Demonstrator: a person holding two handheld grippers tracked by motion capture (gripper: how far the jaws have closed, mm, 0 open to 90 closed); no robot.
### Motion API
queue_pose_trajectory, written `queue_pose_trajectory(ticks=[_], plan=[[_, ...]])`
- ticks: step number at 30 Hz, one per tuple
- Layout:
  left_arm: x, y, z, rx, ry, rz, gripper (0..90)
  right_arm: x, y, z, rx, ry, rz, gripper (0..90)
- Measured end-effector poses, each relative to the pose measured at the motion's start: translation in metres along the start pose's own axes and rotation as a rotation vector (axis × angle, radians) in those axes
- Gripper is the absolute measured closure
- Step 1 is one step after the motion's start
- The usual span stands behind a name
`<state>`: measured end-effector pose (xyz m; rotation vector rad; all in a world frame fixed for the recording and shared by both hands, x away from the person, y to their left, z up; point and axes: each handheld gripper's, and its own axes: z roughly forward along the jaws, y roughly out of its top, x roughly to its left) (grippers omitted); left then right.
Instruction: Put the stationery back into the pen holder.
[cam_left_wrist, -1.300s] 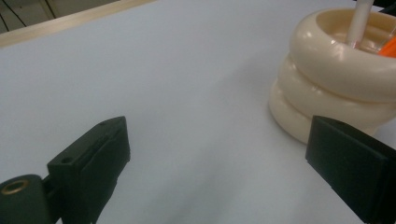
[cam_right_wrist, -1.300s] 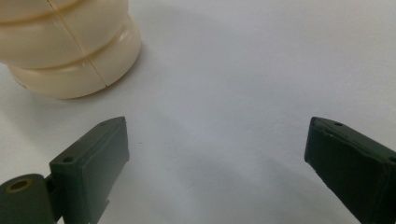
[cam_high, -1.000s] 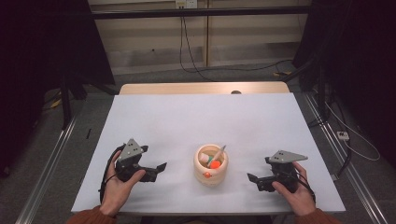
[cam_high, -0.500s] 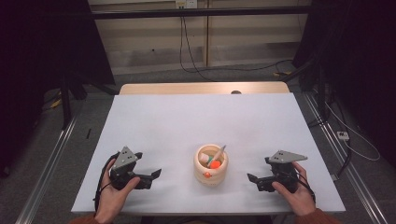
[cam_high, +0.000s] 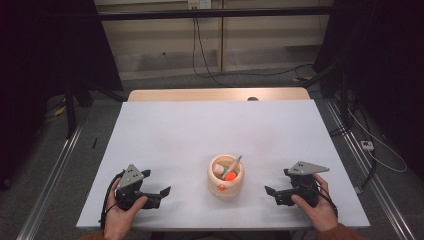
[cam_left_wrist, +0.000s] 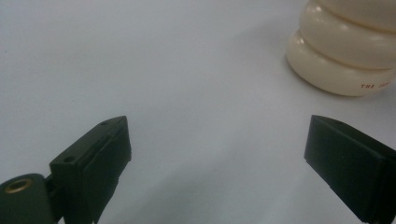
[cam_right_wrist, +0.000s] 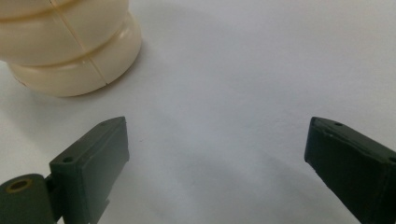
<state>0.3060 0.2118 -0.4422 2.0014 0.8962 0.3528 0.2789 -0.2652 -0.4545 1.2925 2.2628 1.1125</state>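
A cream ribbed cup (cam_high: 226, 177) stands near the front middle of the white table (cam_high: 215, 130), with a pen-like stick and an orange item inside. My left gripper (cam_high: 162, 192) rests low at the front left, held by a hand, jaws wide apart and empty. In the left gripper view the cup's base (cam_left_wrist: 345, 56) sits at the upper right, beyond my gripper (cam_left_wrist: 215, 154). My right gripper (cam_high: 270, 192) rests at the front right, open and empty. The right gripper view has the cup (cam_right_wrist: 70, 46) at the upper left, beyond my gripper (cam_right_wrist: 215, 154).
The table's front edge lies just below both hands. A wooden strip (cam_high: 215, 94) runs along the table's far edge. Cables (cam_high: 210, 70) trail on the floor behind, and metal rails (cam_high: 55, 170) flank the table.
My left gripper has drawn back toward the front left corner and settled lower. The right gripper and the cup have stayed put.
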Motion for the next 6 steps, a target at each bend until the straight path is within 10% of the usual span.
queue_pose_trajectory(ticks=[6], plan=[[0.0032, 0.0002, 0.0019, 0.004, 0.004, -0.012, 7.0, -0.0012, 0.0000, 0.0002, -0.001, -0.001, 0.005, 6.0]])
